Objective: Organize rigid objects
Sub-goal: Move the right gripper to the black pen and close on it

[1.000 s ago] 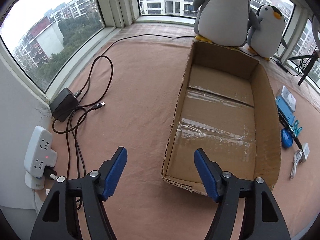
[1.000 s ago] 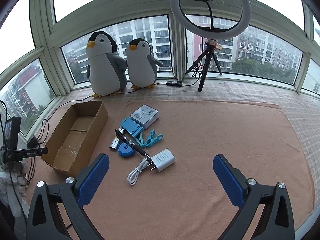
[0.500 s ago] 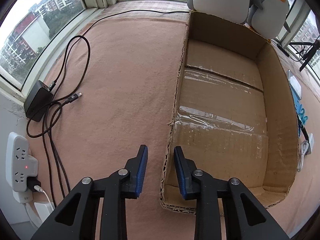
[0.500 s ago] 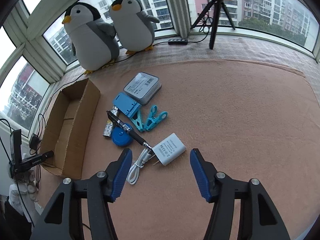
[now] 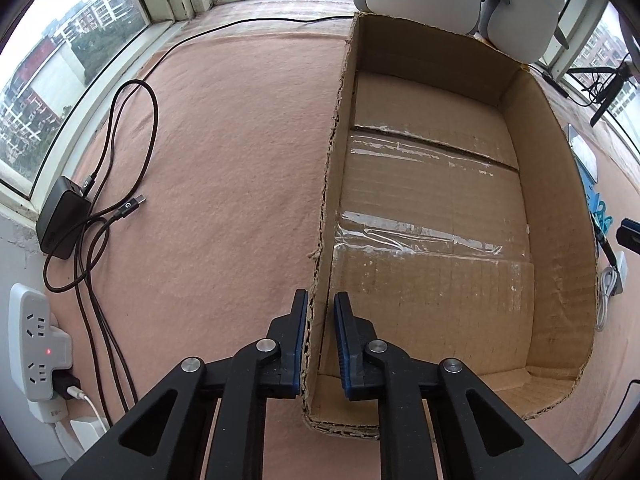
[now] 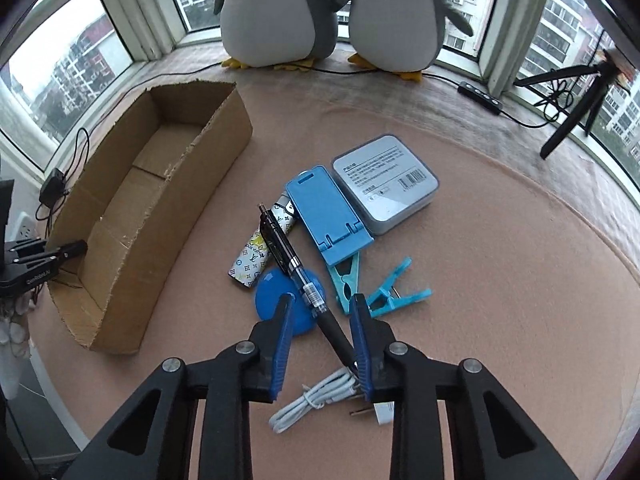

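Left hand-held gripper (image 5: 321,312) nearly closed astride the cardboard box (image 5: 325,200) wall, contact unclear; right hand-held gripper (image 6: 320,312) half-open around the pen (image 6: 298,268).

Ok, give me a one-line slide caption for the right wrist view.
Right gripper straddling a black pen among blue desk items beside an empty cardboard box.

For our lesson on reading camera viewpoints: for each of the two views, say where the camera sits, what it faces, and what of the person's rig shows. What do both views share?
Left wrist view: sits behind the left tongs, looking down along the cardboard box; its blue fingers straddle the box's left wall.
Right wrist view: sits behind the right tongs, facing the heap of small items; its fingers flank the black pen, and the left tongs show at the far left.
Shared: the cardboard box, the two penguin toys and the pink mat.
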A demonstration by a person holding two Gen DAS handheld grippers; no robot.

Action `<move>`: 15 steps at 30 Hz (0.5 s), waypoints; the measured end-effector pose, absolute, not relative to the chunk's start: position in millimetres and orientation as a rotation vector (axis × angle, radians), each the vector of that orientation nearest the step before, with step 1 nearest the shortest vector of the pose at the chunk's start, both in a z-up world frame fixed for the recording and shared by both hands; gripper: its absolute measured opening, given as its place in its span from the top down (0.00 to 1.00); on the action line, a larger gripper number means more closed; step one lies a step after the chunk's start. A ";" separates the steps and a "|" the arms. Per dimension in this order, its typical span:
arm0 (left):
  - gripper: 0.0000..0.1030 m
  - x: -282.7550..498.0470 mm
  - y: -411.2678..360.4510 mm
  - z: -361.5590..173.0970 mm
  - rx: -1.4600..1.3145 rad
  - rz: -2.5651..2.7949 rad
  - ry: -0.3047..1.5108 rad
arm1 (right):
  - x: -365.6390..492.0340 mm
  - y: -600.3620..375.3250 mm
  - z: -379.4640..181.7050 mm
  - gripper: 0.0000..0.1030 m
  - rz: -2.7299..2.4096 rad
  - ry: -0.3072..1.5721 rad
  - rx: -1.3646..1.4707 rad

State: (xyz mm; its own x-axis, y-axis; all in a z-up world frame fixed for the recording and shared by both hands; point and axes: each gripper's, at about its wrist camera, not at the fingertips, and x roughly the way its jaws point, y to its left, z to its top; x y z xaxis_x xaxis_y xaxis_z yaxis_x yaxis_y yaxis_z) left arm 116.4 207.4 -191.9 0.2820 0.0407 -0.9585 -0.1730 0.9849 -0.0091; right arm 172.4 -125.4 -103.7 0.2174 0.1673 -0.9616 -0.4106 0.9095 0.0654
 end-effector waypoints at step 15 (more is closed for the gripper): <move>0.87 116.6 215.9 -192.4 -0.152 0.133 1.286 | 189.2 -94.5 -135.1 0.83 0.508 1.351 -0.333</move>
